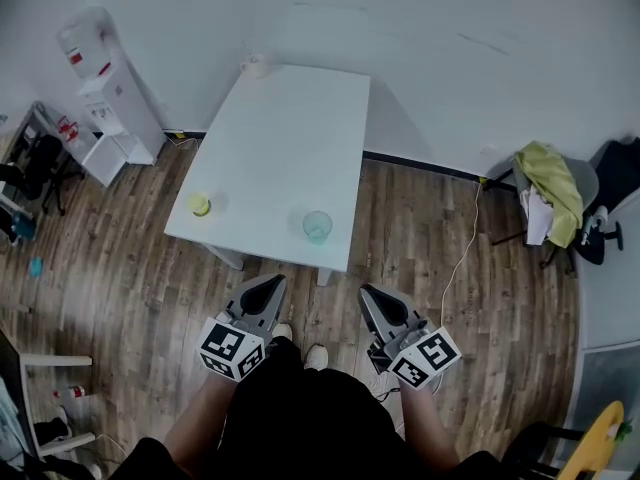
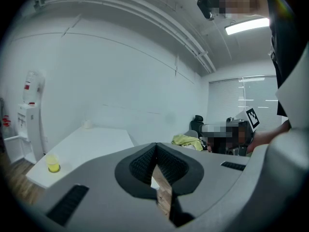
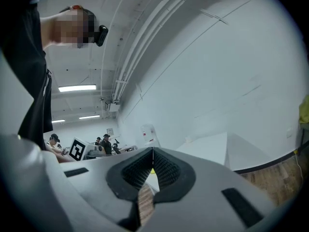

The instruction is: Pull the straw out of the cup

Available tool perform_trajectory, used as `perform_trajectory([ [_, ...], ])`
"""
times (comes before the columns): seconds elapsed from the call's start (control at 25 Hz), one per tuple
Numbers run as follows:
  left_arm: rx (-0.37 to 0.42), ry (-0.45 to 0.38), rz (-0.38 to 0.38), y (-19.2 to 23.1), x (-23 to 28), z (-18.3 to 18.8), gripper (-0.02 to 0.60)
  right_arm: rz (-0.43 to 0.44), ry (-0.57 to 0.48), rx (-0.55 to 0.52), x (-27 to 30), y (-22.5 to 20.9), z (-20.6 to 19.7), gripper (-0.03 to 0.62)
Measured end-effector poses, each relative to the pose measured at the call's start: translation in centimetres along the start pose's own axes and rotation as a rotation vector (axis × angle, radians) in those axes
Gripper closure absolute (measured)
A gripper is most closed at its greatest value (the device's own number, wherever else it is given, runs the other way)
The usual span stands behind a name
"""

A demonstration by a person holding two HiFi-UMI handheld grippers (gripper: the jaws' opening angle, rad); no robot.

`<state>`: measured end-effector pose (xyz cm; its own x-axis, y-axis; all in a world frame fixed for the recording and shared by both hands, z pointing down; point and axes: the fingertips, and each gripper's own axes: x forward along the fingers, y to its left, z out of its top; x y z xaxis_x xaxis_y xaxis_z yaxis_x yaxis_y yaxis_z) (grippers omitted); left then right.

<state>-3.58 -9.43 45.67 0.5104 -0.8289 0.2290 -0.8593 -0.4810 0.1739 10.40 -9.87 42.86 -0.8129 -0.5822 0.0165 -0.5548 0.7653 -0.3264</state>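
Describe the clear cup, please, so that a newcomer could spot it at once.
Find the white table on the wooden floor. The cup stands by its near edge, right of a small yellow cup. It alone is bluish and see-through.

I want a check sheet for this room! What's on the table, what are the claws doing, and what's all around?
Surface: white table, mostly bare.
Job's things: clear cup near the front edge; straw too small to make out.
Clutter: yellow cup; small white object at the far corner.
Grippers: left claw and right claw both shut, empty, short of the table.
Cables: white cable on the floor.
Surroundings: water dispenser; green cloth heaped at the right.
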Motion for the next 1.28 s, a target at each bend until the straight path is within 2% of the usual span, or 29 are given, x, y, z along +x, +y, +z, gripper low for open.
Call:
perform_trajectory([
  [0.4,-0.003,0.041,-0.020,2.6,3.4,-1.2,0.566,-0.041,0.020,0.022,2.6,-2.3,-1.2,0.572],
  [0.64,0.063,0.112,-0.060,4.3,6.1,-3.1,0.565,-0.083,0.060,-0.019,4.9,-3.6,-2.6,0.572],
  [1.04,0.144,0.238,-0.160,5.9,10.9,-6.1,0.563,-0.147,0.093,-0.016,8.0,-6.3,-3.7,0.572],
  [1.28,0.206,0.305,-0.223,6.1,13.1,-7.7,0.499,-0.189,0.118,0.001,8.7,-7.9,-4.6,0.572],
])
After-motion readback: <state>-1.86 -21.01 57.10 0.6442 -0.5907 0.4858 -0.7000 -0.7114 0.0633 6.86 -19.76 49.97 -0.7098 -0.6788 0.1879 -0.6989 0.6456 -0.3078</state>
